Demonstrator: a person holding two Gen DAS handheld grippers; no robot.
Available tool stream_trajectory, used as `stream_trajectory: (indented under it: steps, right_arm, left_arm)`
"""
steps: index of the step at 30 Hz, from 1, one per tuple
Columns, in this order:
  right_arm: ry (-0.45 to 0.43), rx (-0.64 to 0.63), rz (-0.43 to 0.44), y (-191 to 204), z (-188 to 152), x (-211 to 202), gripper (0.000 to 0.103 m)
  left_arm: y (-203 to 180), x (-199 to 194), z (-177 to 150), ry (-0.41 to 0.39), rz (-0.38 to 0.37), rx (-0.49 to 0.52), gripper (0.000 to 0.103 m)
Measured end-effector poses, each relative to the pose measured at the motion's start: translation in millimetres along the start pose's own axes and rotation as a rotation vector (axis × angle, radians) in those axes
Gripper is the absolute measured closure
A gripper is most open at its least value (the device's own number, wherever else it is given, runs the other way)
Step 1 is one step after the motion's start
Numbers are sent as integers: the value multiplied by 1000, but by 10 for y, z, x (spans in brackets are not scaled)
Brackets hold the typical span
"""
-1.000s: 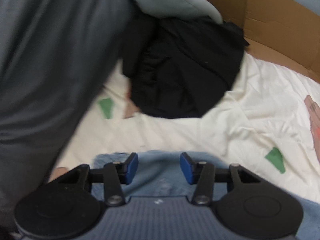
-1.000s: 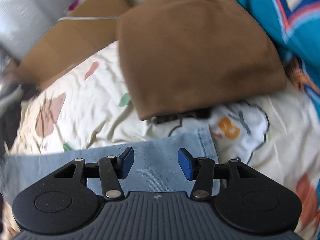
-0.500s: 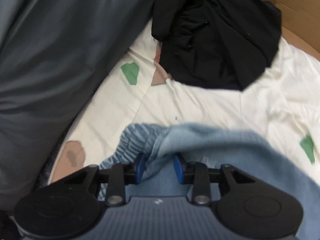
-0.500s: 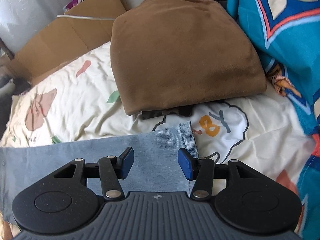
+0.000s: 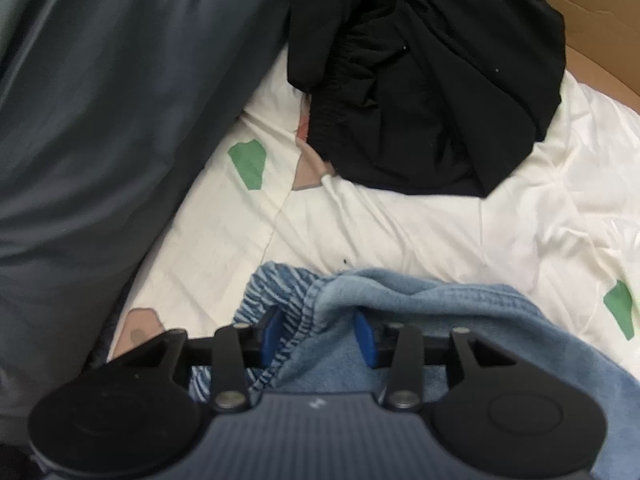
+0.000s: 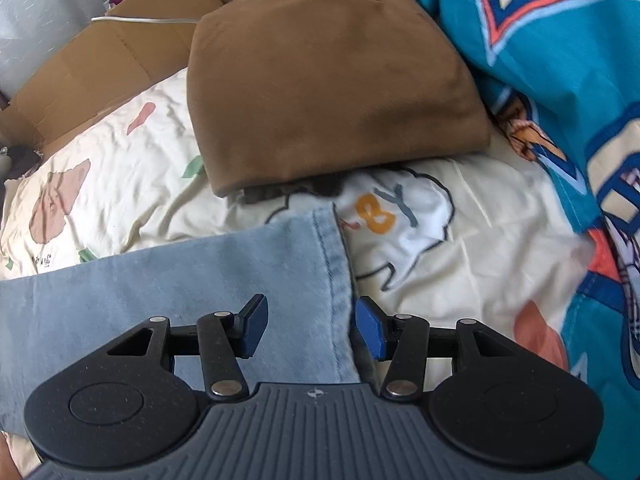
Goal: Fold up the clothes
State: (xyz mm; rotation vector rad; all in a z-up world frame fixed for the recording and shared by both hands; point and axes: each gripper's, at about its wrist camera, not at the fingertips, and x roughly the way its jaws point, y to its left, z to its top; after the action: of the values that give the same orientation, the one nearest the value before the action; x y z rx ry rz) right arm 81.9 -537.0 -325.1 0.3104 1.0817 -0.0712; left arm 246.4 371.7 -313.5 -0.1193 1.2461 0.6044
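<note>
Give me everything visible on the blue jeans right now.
The blue jeans are light washed denim lying on the printed bedsheet. In the left view the gathered elastic waistband end is bunched and lifted, pinched between the left tongs. In the right view a leg lies flat, its stitched hem edge between the open right tongs, near the folded brown garment.

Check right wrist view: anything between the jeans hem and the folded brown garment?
Only bare patterned bedsheet between the jeans hem and the brown garment, plus a dark cloth edge peeking from under it. Right wrist view.
</note>
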Motion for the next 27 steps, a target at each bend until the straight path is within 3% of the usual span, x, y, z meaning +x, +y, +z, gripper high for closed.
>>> stream_trajectory:
  steps: [3, 7, 13, 18, 22, 27]
  right_arm:
    - [6, 33, 18, -83, -105, -43, 47]
    - [5, 80, 31, -170, -313, -89, 47]
    - [-8, 201, 53, -344, -619, -102, 47]
    - [-19, 301, 71, -489, -875, -112, 47]
    - [-28, 382, 86, -605, -1079, -120, 47]
    - [-73, 524, 226, -764, -1279, -72, 47]
  left_arm:
    - [11, -124, 8, -2, -22, -19, 50]
    - [-74, -342, 28, 14, -2, -21, 50]
    - [-433, -855, 71, -18, -73, -23, 48]
    - [-790, -1209, 69, -4, -188, -78, 45]
    - [-1132, -1440, -44, 7, -214, -53, 44]
    - [-1515, -1664, -286, 15, -264, -37, 44]
